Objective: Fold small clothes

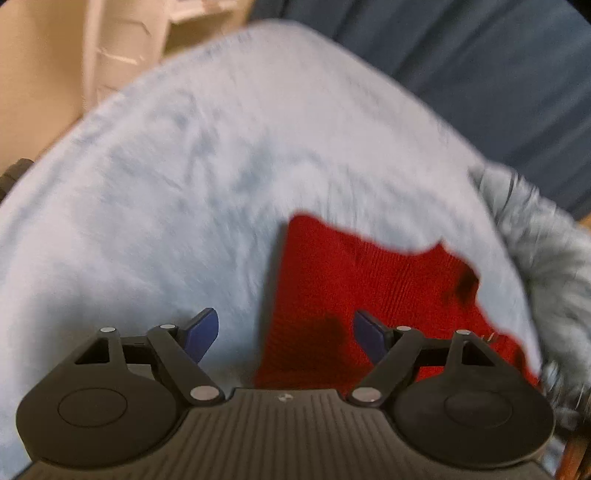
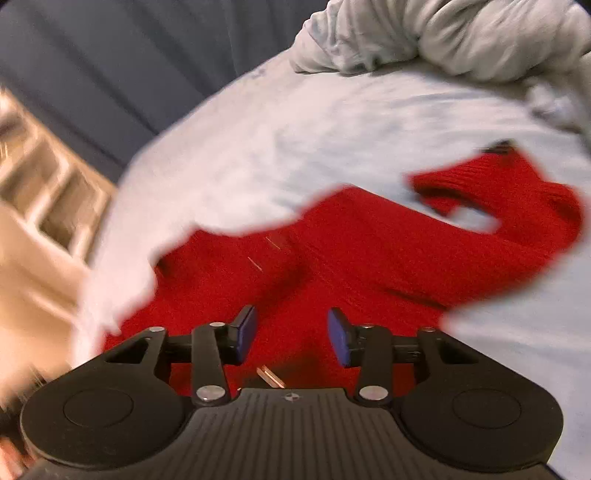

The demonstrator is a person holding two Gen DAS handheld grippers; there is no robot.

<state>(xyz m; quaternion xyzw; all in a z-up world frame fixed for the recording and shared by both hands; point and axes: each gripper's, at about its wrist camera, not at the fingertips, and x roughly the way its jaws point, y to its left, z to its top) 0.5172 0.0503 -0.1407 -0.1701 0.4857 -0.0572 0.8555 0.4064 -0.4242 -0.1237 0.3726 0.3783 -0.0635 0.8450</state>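
Observation:
A red knitted garment (image 1: 343,291) lies on a pale blue fluffy blanket (image 1: 207,177). In the left wrist view my left gripper (image 1: 286,334) is open and empty, just above the garment's left edge. In the right wrist view the same red garment (image 2: 332,254) spreads below my right gripper (image 2: 291,338), with a sleeve (image 2: 517,192) curling toward the far right. The right gripper is open and empty, close over the red knit. Both views are blurred by motion.
A crumpled pale grey cover (image 2: 443,33) is bunched at the blanket's far right. A dark blue curtain (image 1: 480,74) hangs behind. Cream shelving (image 1: 122,44) stands beyond the blanket's edge. A grey shaggy fringe (image 1: 539,236) borders the blanket.

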